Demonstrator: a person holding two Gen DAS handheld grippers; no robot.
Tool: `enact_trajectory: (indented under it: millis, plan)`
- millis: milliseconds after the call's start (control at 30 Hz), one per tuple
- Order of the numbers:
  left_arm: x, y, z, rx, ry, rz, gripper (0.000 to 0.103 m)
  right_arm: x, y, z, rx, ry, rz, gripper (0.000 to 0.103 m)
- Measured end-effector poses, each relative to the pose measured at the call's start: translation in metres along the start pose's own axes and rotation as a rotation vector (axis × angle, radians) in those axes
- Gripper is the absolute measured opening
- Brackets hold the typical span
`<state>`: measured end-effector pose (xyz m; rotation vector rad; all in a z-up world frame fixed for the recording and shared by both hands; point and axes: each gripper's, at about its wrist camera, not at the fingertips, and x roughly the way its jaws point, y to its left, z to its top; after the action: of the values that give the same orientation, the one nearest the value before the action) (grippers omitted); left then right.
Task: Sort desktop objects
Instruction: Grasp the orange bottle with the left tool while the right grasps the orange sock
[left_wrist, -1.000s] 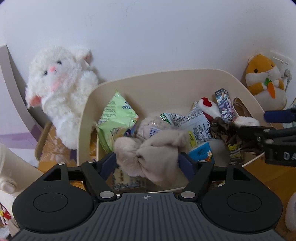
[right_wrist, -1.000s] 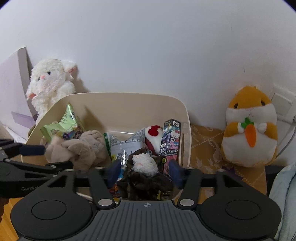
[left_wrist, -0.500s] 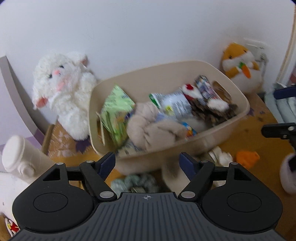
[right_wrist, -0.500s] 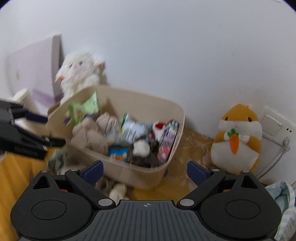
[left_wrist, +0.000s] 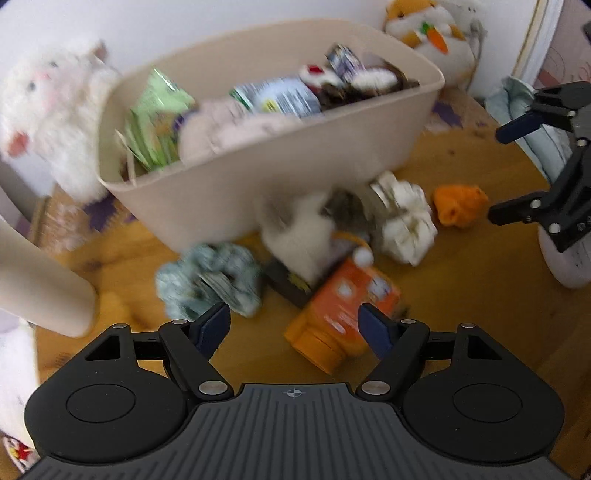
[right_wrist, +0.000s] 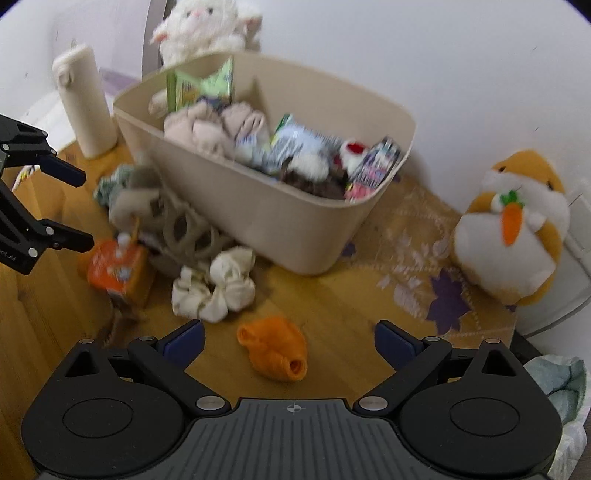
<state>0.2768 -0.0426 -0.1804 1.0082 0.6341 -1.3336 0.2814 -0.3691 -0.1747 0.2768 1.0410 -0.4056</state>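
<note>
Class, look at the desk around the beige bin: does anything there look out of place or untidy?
Yes. Loose items lie jumbled on the desk in front of the bin rather than in it: an orange carton tipped on its side, a cream scrunchie, a grey-green scrunchie and a small orange toy.

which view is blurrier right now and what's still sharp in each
Left wrist view: blurrier, with the beige plastic bin and the orange carton smeared by motion; only its own tongs are crisp. Right wrist view: milder blur, with the orange knitted piece fairly sharp; fisheye bends the edges in both.
</note>
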Motion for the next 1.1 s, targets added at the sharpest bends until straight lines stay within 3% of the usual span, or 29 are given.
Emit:
enact_trajectory:
  millis: [133,400,700,867,967,1100]
  plan:
    - [0.013,-0.007,-0.008,0.030,0.026,-0.062,0.078,0.016,0.003,-0.003,-0.007,0.057,0.038,0.100]
    - [0.038,-0.017,-0.006,0.083,0.055,-0.060,0.077,0.042,0.009,-0.003,-0.077,0.135,0.036,0.095]
    - [0.052,-0.021,0.002,0.103,0.054,-0.080,0.067,0.058,0.011,-0.004,-0.103,0.161,0.019,0.082]
    - [0.054,-0.024,0.007,0.106,0.038,-0.082,0.058,0.064,0.006,-0.003,-0.048,0.174,0.044,0.077]
    - [0.054,-0.023,0.008,0.107,0.036,-0.086,0.057,0.064,0.005,0.000,-0.023,0.169,0.059,0.069]
    - [0.053,-0.022,0.006,0.103,0.036,-0.087,0.057,0.062,0.006,0.002,-0.007,0.159,0.083,0.042]
